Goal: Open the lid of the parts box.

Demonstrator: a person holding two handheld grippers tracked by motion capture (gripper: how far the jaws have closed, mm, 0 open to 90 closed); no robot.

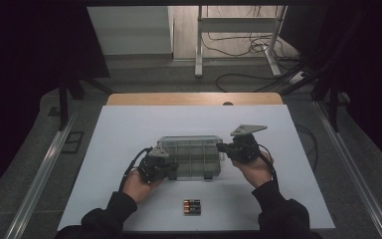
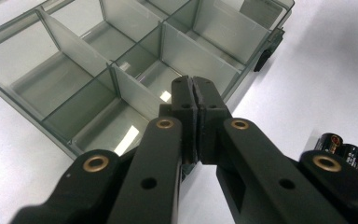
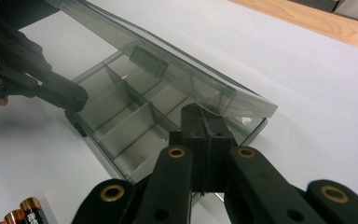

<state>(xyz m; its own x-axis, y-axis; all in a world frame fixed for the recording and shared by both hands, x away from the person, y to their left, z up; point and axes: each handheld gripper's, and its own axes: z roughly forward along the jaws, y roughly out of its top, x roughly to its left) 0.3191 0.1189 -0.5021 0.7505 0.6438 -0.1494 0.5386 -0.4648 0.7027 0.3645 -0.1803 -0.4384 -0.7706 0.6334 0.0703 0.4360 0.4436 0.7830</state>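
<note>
While both hands flank the clear box (image 1: 191,157), left tool (image 1: 170,169) closed empty, right tool (image 1: 222,148) closed empty.

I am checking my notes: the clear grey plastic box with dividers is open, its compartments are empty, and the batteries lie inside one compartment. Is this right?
Not quite. The black batteries with copper-coloured ends lie on the white table, outside the clear grey plastic divider box, nearer the person, as the high view shows. The box is open and its compartments are empty.
</note>
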